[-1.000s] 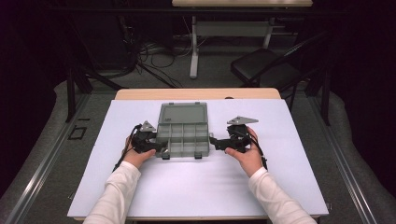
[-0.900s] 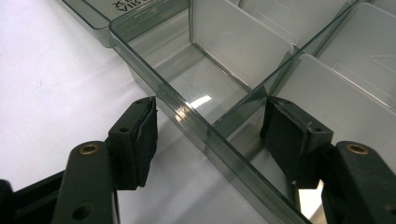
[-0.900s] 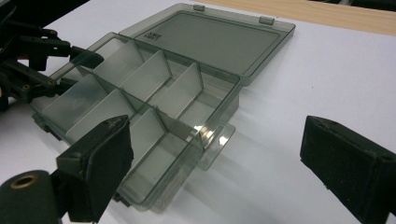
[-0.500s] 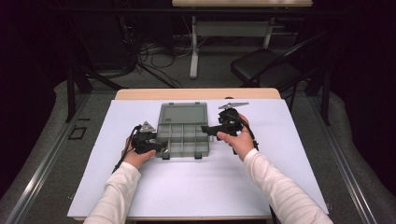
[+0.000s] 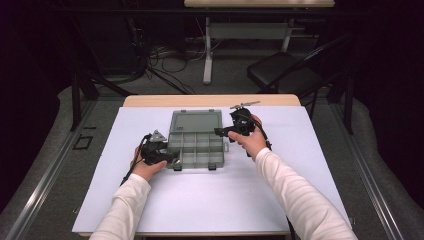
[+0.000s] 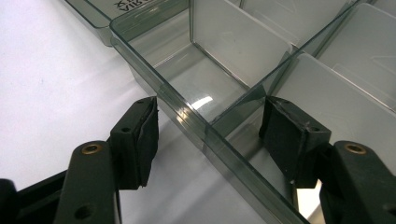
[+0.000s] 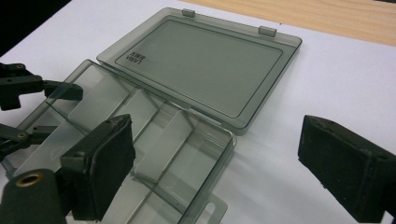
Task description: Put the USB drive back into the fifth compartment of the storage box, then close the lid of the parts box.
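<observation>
Sitting open on a white table (image 5: pixel 150 210), near its middle: a smoky clear plastic organizer box (image 5: pixel 196 150), lid (image 7: pixel 201 65) lying flat behind the tray, hinged along the far edge. Straddling the tray's left wall: the left gripper (image 6: pixel 210 135), jaws apart, 1 pad outside, 1 inside a compartment, neither pressing the wall (image 6: pixel 187 116). Hovering above the tray's right edge, beside the lid: the right gripper (image 7: pixel 215 158), jaws spread wide, holding nothing.

Likely risks: reaching for the lid with the tray unclamped, letting the light box slide or tip; catching a thin divider (image 7: pixel 163 140) instead of the lid rim; pinching the left wall too hard, flexing it.
</observation>
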